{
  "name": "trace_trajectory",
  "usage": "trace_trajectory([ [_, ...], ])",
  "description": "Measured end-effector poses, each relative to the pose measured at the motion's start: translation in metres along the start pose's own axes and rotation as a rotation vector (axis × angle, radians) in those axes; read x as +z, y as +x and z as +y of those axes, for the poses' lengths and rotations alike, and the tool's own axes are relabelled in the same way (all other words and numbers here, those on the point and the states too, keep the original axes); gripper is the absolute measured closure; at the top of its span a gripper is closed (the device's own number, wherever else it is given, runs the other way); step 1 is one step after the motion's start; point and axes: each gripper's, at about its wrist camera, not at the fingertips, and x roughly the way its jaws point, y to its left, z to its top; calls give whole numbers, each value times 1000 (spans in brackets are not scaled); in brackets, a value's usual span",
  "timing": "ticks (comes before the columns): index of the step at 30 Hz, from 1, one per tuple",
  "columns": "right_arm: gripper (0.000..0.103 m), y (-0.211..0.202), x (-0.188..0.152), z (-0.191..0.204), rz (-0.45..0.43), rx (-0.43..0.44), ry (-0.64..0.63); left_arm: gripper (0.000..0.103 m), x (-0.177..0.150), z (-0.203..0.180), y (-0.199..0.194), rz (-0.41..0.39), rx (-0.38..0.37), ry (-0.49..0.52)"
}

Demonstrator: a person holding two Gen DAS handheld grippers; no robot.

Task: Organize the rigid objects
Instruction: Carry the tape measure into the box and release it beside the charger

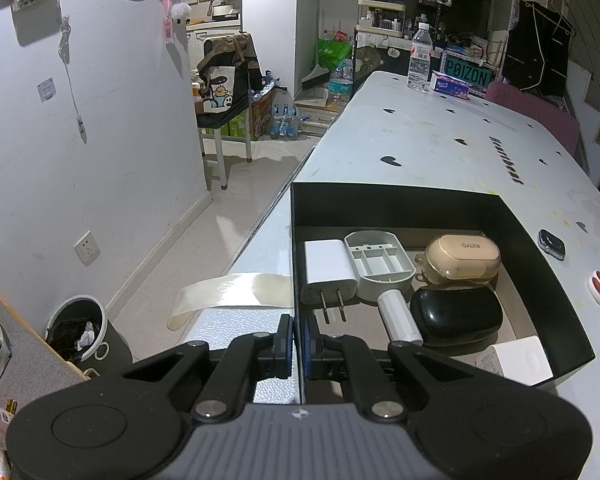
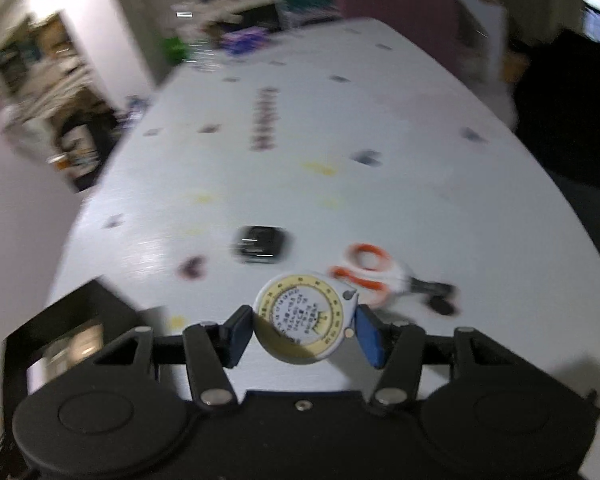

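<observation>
Left wrist view: left gripper [image 1: 298,344] fingers closed onto the near-left wall of the black box [image 1: 540,240] on the worktop [image 1: 420,140]; inside sit a white charger [image 1: 328,268] at 9 o'clock, grey tray [image 1: 380,264] at 12, beige case [image 1: 462,256] at 2, black case [image 1: 456,316] at 4. Right wrist view, blurred: right gripper [image 2: 300,334] fingers about half open, clamped on a round tape measure [image 2: 306,318] held above the worktop, with orange scissors [image 2: 374,274] at 2 o'clock of it and a watch [image 2: 260,245] at 11.
</observation>
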Motion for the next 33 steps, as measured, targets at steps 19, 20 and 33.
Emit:
trace_trajectory([
  [19, 46, 4, -52, 200, 205, 303, -481, 98, 0, -1, 0, 1, -5, -1],
  [20, 46, 7, -53, 207, 209, 302, -488, 98, 0, -1, 0, 1, -5, -2],
  [33, 31, 19, -56, 218, 273, 400, -379, 98, 0, -2, 0, 2, -10, -1],
])
